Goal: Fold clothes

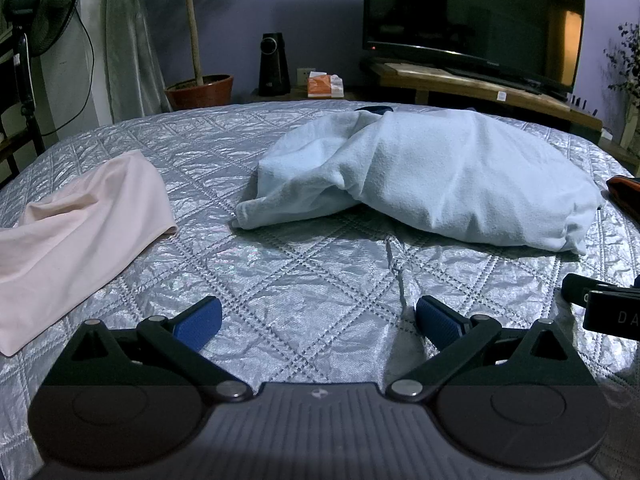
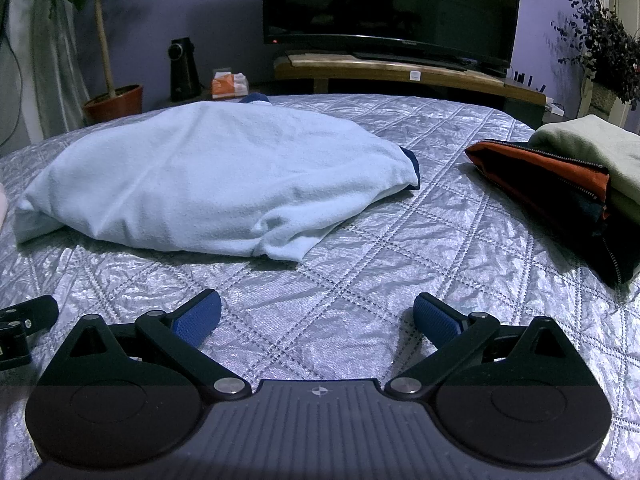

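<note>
left wrist view only: pink garment lying flat and smooth at left of frame on the bed, standing fan in upper left corner, plus the tip of the right claw's black body poking in at the right edge. right wrist view only: folded stack at right edge, an olive-green cloth on top of an orange and black zippered garment, and a dark dried plant in upper right; the other claw's black linkage shows at lower left edge.

both views: light blue garment, soft fleecy or terry-like, bunched into a rounded lump mid-frame on the bed, unfolded, a bit of navy cloth peeking out behind it. bed cover is silvery quilted fabric, shiny, crinkled, diamond stitching. dark tv on a wooden stand at top, potted tree, black speaker-like device, orange tissue box on floor behind the bed.

left claw spread fully wide, blue ribbed pads, black linkage arms, nothing between them, held over bare quilt short of the blue garment, tilted down toward the bed. right claw same: fully spread, empty, pads over bare quilt, angled down, blue garment ahead at upper left of its frame.
</note>
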The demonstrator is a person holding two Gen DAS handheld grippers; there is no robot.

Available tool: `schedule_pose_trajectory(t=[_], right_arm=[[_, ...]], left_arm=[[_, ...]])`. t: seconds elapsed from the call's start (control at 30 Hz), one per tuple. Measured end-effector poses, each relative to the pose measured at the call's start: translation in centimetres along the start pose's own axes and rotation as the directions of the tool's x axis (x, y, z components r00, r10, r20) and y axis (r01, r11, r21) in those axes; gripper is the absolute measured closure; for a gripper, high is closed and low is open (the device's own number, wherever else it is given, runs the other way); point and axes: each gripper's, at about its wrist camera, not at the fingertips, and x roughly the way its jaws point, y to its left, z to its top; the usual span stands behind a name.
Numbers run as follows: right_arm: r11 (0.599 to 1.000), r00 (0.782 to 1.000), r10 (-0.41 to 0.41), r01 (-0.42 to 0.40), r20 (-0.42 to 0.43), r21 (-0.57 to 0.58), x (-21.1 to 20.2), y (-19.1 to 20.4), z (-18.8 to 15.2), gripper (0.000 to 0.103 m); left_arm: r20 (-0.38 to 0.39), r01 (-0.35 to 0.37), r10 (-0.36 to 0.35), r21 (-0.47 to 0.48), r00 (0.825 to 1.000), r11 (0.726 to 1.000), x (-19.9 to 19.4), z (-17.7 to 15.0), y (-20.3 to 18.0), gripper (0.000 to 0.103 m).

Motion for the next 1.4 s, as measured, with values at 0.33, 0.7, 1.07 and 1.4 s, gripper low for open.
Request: schedule_pose_trajectory(t=[0.33, 0.7, 1.07, 1.4], right_arm=[[1.0, 1.0, 0.001, -0.001, 0.0, 0.0, 0.0, 0.0, 0.0, 0.0], [1.0, 1.0, 0.0, 0.0, 0.0, 0.0, 0.0, 0.0, 0.0, 0.0], [1.0, 1.0, 0.004, -0.004, -0.001, -0.002, 0.0, 0.0, 0.1, 0.0], [1.0, 0.995, 0.026, -0.028, -0.1, -0.012, 0.0, 0.1, 1.1, 0.0]], left_arm=[[0.0, -0.002, 0.002, 0.0, 1.0, 1.0, 0.1, 0.0, 0.0, 0.0], [0.0, -0.002, 0.002, -0.001, 1.0, 1.0, 0.1, 0.0, 0.0, 0.0], [0.001, -0.004, 0.004, -0.004, 1.0, 1.0, 0.2, 0.0, 0.1, 0.0], [-0.168, -0.022, 0.019, -0.02, 0.986, 1.0, -0.1, 1.8, 0.0, 0.001]])
